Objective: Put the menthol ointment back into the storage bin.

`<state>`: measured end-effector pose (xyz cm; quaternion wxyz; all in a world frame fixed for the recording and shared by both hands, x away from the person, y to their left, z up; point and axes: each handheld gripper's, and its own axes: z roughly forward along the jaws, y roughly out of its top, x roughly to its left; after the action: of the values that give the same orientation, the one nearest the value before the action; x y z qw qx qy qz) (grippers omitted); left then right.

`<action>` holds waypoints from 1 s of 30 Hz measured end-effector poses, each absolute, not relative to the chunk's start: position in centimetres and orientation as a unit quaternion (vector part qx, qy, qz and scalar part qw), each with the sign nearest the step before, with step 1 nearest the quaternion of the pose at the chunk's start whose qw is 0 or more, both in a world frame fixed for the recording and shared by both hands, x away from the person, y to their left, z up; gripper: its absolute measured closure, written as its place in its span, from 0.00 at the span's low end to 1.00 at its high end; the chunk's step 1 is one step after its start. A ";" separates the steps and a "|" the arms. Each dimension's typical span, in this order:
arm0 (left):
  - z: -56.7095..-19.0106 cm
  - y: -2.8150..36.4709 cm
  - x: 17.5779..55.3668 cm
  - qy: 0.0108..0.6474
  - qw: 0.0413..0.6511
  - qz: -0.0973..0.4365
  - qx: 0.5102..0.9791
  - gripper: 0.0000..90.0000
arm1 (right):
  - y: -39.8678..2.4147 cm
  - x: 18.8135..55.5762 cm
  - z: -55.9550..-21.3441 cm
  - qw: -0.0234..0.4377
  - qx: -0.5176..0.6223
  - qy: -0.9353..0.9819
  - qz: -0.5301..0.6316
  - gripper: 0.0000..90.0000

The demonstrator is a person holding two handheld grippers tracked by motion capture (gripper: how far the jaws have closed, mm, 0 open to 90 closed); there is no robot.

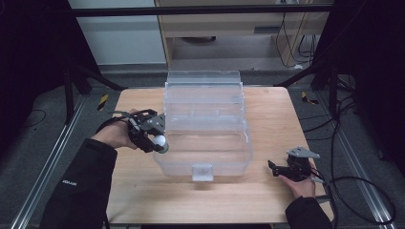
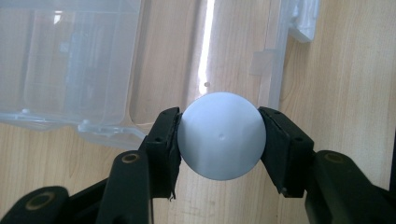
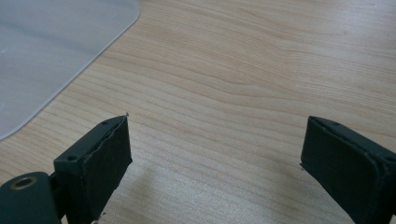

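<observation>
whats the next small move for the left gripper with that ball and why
Probably carry the ball a little further over the clear box and lower it before letting go. The left gripper is shut on the ball, fingers pressing both sides, and it sits at the box's rim. The right gripper rests open on the table.

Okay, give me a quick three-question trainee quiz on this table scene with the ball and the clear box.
1. True or false: the left gripper holds the pale ball.
2. The right gripper's jaws are: A open, B shut on a lid, C shut on a ball.
3. What does the right gripper rest on?

Key: 1 true. 2 A. 3 The wooden table, to the right of the clear plastic box.
</observation>
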<state>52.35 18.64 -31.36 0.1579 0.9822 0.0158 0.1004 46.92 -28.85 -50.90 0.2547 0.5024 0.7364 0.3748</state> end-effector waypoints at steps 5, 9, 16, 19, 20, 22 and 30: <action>-32.1 18.3 52.8 0.017 0.157 0.092 0.983 0.56 | -28.9 46.9 -50.9 0.255 0.502 0.737 0.375 0.10; -32.6 18.2 53.1 0.020 0.150 0.088 0.985 0.56 | -28.9 46.9 -50.9 0.256 0.501 0.737 0.375 0.10; -33.5 18.0 53.4 0.024 0.147 0.081 0.986 0.56 | -28.9 46.9 -50.9 0.256 0.501 0.737 0.375 0.10; -33.9 18.0 53.6 0.024 0.145 0.077 0.986 0.56 | -28.9 46.9 -50.9 0.255 0.502 0.737 0.375 0.10; -34.0 17.9 53.6 0.025 0.144 0.076 0.986 0.56 | -28.9 46.9 -50.9 0.255 0.502 0.737 0.375 0.10; -34.1 18.0 53.7 0.025 0.142 0.076 0.987 0.56 | -28.9 46.9 -50.9 0.256 0.501 0.737 0.375 0.10; -35.6 18.1 54.0 0.031 0.139 0.065 0.988 0.56 | -28.8 46.9 -50.9 0.254 0.502 0.737 0.375 0.10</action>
<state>53.99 18.06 -35.57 0.1390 0.9877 0.0309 0.0650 46.92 -28.85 -50.89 0.2536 0.5023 0.7369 0.3746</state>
